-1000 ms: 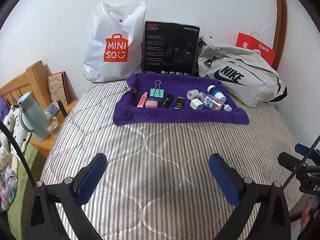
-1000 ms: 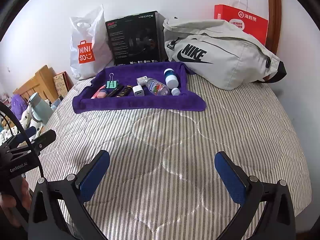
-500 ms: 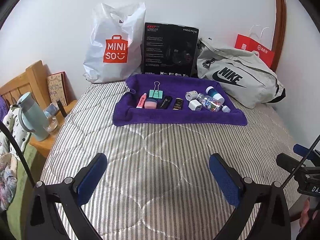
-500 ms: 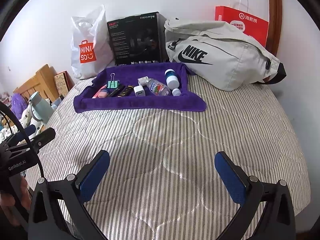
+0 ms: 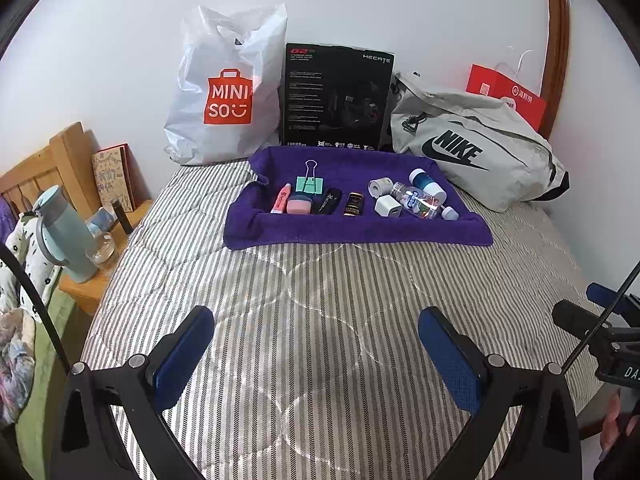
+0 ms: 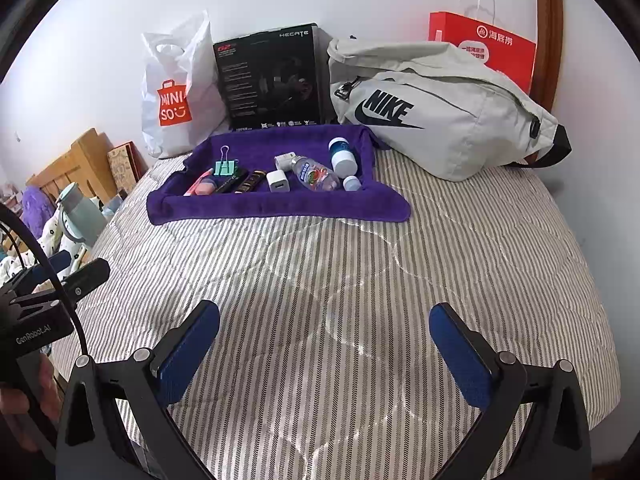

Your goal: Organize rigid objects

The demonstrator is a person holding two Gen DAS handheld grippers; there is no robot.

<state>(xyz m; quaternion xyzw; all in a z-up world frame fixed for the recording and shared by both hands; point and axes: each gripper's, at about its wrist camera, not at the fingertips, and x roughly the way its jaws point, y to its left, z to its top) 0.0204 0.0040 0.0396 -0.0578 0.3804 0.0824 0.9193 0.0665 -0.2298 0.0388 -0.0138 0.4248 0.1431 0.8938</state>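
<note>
Here the purple towel (image 5: 356, 228) lies on the bed (image 5: 320, 300), its edges turned up like a shallow tray, and holds the small rigid things in a row: a pink tube (image 5: 280, 199), a pink eraser-like block (image 5: 299, 205), a green binder clip (image 5: 309, 183), a black flat piece (image 5: 329, 201), a dark little jar (image 5: 354, 204), a roll of tape (image 5: 379, 186), a white charger plug (image 5: 388, 206), a clear small bottle (image 5: 414, 200) lying on its side, a white-capped blue bottle (image 5: 427, 184) and a small white cap (image 5: 449, 213).

The bed wears a grey striped quilt and stands against a white wall. Behind the towel lean a white Miniso bag (image 5: 226, 92), a black box (image 5: 338, 96), a grey Nike bag (image 5: 476, 148) and a red paper bag (image 5: 506, 96). At the bedside a teal jug (image 5: 64, 236) stands on a wooden stand.

The left tongs (image 5: 316, 336) and the right tongs (image 6: 324, 340) hover over bare quilt, well short of the towel, both spread wide and empty.
</note>
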